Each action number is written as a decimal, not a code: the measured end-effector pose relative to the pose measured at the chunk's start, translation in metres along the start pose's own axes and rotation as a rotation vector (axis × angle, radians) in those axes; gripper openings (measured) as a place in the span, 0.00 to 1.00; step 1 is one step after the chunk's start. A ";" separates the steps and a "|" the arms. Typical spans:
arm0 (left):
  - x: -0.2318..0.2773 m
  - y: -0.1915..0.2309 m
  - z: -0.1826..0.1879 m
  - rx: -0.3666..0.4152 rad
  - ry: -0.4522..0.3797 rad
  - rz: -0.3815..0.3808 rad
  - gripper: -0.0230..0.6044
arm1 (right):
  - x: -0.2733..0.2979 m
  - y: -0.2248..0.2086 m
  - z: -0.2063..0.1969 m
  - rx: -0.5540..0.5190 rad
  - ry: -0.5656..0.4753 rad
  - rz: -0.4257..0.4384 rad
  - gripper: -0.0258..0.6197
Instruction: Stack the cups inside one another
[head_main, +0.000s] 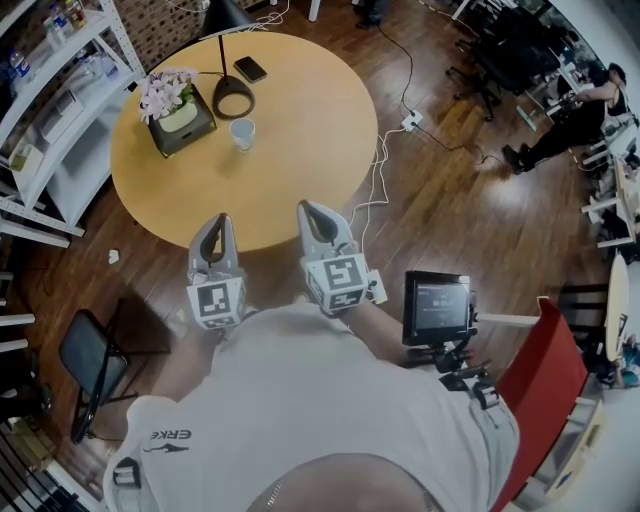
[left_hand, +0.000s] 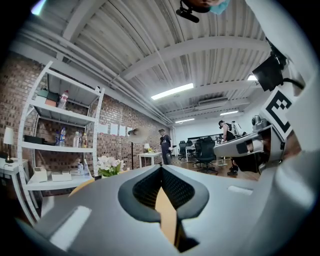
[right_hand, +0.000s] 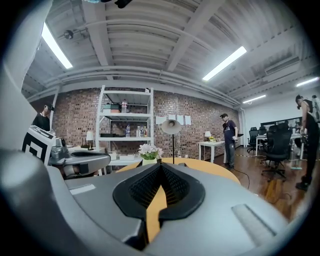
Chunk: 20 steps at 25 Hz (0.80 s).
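- The left gripper (head_main: 218, 222) is closed with nothing in it: its own view shows the two dark pads meeting at the tip, with only the desk's wood showing through the slit below them
- The right gripper (head_main: 310, 210) is in the same state, pads together and nothing between them
- Both are held side by side, just in front of the person's chest, at the near edge of the round desk (head_main: 310, 130). They point roughly level across it, which looks like a carrying or waiting pose rather than a reach
- The task's thing I can find is a single pale cup (head_main: 242, 132), standing upright on the far-left part of the desk, well apart from both grippers
- From above I cannot tell whether other cups already sit nested inside it, and no second loose cup shows on the desk
- The cup stands just beside the dark flower box (head_main: 180, 122) and near the round foot of the lamp (head_main: 233, 100), with a phone (head_main: 250, 68) further back. That cluster leaves the side facing the grippers as the easiest way in
- My judgement is that no stacking step is in hand: either it is about to begin or the cups are already nested
- To take the cup, a gripper would first have to open and reach across the bare wood
- The nearby lamp stem and the flowers are what a careless reach could knock
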<state>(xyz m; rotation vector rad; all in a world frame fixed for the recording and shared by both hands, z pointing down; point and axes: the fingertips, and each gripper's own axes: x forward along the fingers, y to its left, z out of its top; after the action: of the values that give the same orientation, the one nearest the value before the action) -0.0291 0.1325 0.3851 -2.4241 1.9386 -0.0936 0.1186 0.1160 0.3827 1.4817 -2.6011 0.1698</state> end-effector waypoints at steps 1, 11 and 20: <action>-0.001 0.000 -0.001 -0.002 0.000 -0.001 0.04 | 0.000 0.001 -0.001 -0.001 0.001 0.003 0.06; -0.009 0.006 -0.007 -0.011 0.016 -0.005 0.04 | 0.001 0.017 -0.004 -0.010 0.010 0.014 0.06; -0.008 0.006 -0.009 0.007 0.019 -0.028 0.04 | 0.003 0.021 -0.006 -0.016 0.012 0.013 0.06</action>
<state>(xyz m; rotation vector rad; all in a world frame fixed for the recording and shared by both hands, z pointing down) -0.0370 0.1392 0.3932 -2.4551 1.9096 -0.1250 0.0993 0.1249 0.3887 1.4541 -2.5975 0.1579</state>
